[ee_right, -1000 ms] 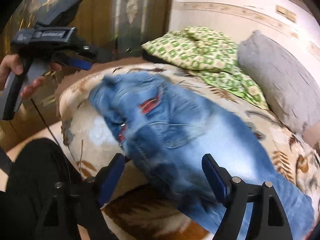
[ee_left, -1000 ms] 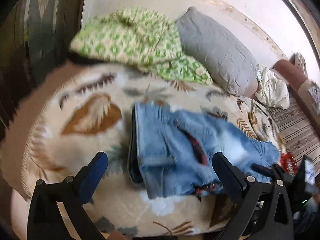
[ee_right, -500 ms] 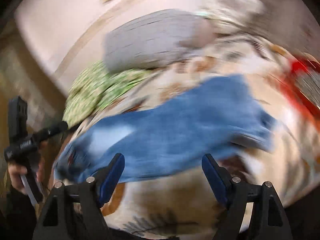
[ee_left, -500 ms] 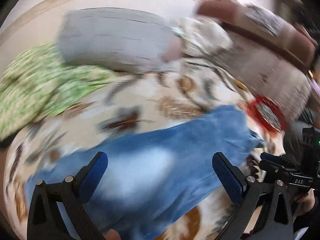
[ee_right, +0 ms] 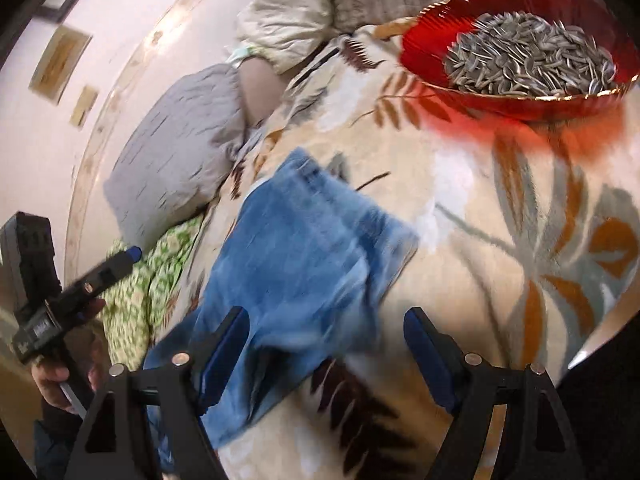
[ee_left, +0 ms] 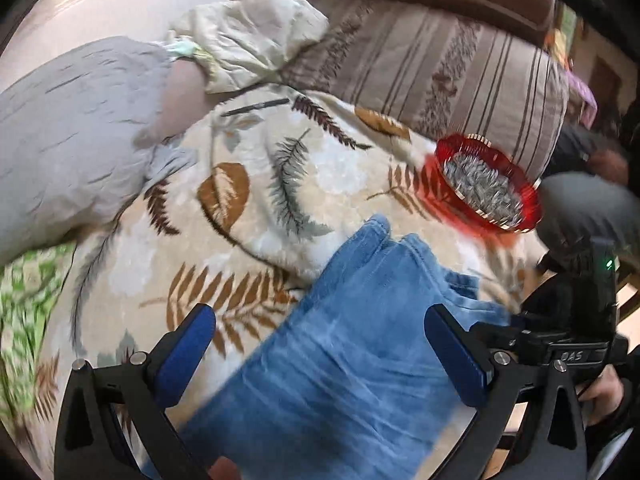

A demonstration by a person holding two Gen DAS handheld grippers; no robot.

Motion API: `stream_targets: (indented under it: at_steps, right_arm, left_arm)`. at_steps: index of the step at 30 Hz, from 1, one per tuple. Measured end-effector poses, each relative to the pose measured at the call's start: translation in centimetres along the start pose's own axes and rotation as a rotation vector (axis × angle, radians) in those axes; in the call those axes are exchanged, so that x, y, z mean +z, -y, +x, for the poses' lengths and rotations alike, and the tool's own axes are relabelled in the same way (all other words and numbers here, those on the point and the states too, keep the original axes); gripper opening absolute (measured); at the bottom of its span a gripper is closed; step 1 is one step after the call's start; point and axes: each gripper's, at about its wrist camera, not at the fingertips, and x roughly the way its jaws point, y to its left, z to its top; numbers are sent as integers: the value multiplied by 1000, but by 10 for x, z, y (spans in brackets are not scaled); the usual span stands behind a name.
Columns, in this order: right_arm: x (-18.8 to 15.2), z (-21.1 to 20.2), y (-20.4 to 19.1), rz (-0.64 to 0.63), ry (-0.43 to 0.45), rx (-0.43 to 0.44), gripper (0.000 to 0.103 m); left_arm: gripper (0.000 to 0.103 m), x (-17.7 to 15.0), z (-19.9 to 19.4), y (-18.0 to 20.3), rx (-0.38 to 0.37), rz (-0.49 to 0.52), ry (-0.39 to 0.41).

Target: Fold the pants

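Note:
Blue jeans [ee_left: 352,344] lie on a leaf-patterned blanket [ee_left: 280,184], their leg ends towards a red bowl. My left gripper [ee_left: 320,356] is open and empty, hovering above the leg part of the jeans. My right gripper [ee_right: 326,356] is open and empty above the leg hems of the jeans [ee_right: 304,248]. The right gripper also shows at the right edge of the left wrist view [ee_left: 568,340], and the left gripper at the left edge of the right wrist view [ee_right: 60,292]. The waist end of the jeans is out of view.
A red bowl of sunflower seeds [ee_left: 484,184] stands on the blanket just beyond the leg hems, close in the right wrist view [ee_right: 520,52]. A grey pillow [ee_left: 76,148], a cream pillow [ee_left: 248,36], a green patterned cloth [ee_right: 152,280] and a striped cushion [ee_left: 440,64] lie behind.
Both grippers have swung from the waist end of the jeans along to the leg hems, bringing the red bowl into view. Both stay open and empty.

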Motion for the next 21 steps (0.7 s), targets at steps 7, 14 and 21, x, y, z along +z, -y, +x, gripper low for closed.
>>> stream_targets:
  at_steps: [7, 14, 21]
  right_arm:
    - [16, 12, 5, 41, 43, 42, 82]
    - [22, 13, 9, 34, 49, 79, 80]
    - [26, 20, 21, 47, 38, 54, 27]
  left_arm:
    - [103, 29, 65, 21, 26, 178, -103]
    - [98, 28, 104, 19, -46, 237, -246]
    - [49, 23, 101, 10, -125, 178, -256]
